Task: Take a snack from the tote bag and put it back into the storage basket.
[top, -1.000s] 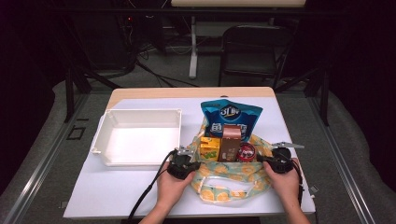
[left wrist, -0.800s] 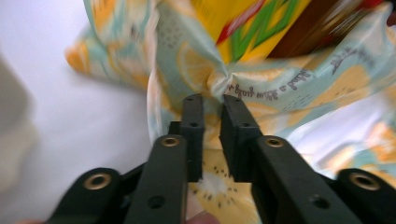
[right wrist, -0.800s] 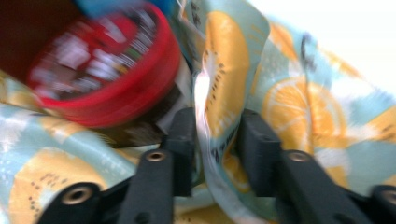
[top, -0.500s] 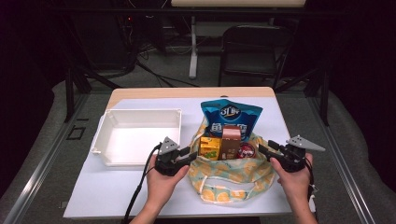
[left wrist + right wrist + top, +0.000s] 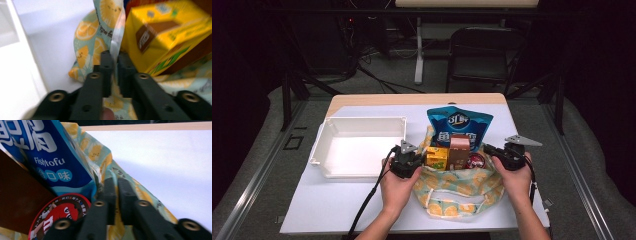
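Note:
A lemon-print cloth bag (image 5: pixel 457 182) sits on the white table and holds a blue Fishtofu pouch (image 5: pixel 459 122), a yellow carton (image 5: pixel 437 157), a brown carton (image 5: pixel 458 150) and a red round tin (image 5: pixel 475 161). My left gripper (image 5: pixel 422 158) has just been closing and is shut on the bag's left rim, with the fabric edge (image 5: pixel 115 37) pinched between its jaws (image 5: pixel 113 53) beside the yellow carton (image 5: pixel 162 32). My right gripper (image 5: pixel 486 148) has just been closing too. It is shut on the bag's right rim (image 5: pixel 105 155), next to the pouch (image 5: pixel 50 152) and the tin (image 5: pixel 62 212).
An empty white tray (image 5: pixel 357 147) lies left of the bag, close to my left hand. Bare white table (image 5: pixel 337 205) runs along the front. A chair (image 5: pixel 482 50) and cables stand on the floor behind the table.
Both grippers lifted from the bag's lower sides, opened briefly, and now grip its rim higher up. The bag's sides are pulled up around the goods.

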`<state>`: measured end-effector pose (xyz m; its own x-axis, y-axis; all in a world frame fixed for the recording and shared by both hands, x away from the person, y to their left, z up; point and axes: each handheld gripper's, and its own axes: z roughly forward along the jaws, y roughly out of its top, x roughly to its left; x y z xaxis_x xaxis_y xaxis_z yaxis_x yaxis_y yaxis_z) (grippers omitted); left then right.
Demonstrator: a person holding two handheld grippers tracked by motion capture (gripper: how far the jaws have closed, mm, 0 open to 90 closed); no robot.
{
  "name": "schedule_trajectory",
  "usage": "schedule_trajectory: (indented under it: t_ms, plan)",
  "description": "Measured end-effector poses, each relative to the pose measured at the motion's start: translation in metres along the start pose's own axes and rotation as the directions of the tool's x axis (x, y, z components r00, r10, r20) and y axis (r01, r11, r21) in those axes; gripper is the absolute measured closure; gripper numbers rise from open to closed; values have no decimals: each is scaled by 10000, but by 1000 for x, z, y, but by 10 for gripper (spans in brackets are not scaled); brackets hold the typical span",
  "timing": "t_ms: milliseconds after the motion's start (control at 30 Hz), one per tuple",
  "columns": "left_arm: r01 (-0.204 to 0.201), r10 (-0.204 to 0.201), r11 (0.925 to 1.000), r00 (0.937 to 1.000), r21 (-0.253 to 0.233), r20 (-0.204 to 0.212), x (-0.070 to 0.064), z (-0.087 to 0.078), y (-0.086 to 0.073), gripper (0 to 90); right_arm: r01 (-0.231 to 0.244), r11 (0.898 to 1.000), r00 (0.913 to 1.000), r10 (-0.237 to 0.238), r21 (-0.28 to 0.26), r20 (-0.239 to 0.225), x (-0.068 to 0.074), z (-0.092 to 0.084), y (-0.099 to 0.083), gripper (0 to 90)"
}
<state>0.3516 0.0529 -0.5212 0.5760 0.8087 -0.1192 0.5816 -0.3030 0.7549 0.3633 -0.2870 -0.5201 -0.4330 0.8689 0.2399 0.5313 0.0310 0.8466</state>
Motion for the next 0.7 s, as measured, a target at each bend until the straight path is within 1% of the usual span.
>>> schedule_trajectory:
  t_ms: [33,100,200,233,267,300,333,367,400,433,467,500,533,567,600,633,700]
  plan:
    - [-115,115,9999,9999,86,-62,-1,2,-2,891,68,10000,10000,-68,31,34,0,2,-1,900]
    - [-291,293,9995,9994,144,-161,-3,6,-6,900,208,9993,9996,-214,319,182,-1,8,-2,900]
    - [-295,299,9993,9994,233,-166,-3,11,-14,900,206,9959,9992,-235,877,325,-7,18,-8,900]
    - [-251,257,9993,9994,271,-215,-3,13,-18,900,125,9944,9989,-171,1049,430,-9,21,-11,900]
    - [-313,321,9991,9991,299,-276,-2,15,-21,900,-2,9929,9983,-67,1188,574,-11,23,-15,900]
    - [-236,245,9992,9993,329,-272,-2,18,-25,900,-122,9912,9974,27,1320,719,-14,26,-19,900]
    - [-281,290,9986,9993,443,-216,-1,18,-28,900,-146,9886,9959,10,1496,907,-17,27,-23,900]
    - [-336,349,9986,9989,416,-307,-1,20,-32,900,-186,9870,9944,15,1599,1060,-20,28,-27,900]
    - [-338,353,9981,9990,516,-283,-1,22,-35,900,-295,9853,9930,96,1683,1174,-23,28,-30,900]
    - [-316,332,9981,9990,521,-309,-1,23,-37,900,-522,9860,9932,348,1582,1107,-25,28,-31,900]
    - [-337,352,9980,9990,530,-274,-2,23,-36,900,-527,9846,9923,330,1667,1191,-25,26,-30,900]
    - [-310,323,9978,9992,584,-214,-1,24,-35,900,-456,9860,9909,242,1603,1328,-23,27,-30,900]
    - [-162,169,9978,9998,646,-103,1,24,-35,900,-280,9854,9905,47,1682,1371,-22,27,-30,900]
    - [-35,29,9974,10000,719,89,4,24,-34,900,-231,9853,9905,-4,1692,1374,-22,27,-30,900]
    - [74,-90,9973,9997,734,224,6,23,-33,900,-294,9853,9906,62,1682,1363,-21,26,-30,900]
    - [70,-90,9970,9996,766,261,7,23,-34,900,-392,9871,9912,187,1551,1314,-21,25,-30,899]
    - [-16,-6,9974,9996,725,298,7,22,-35,900,-540,9924,9926,412,1108,1145,-21,18,-29,840]
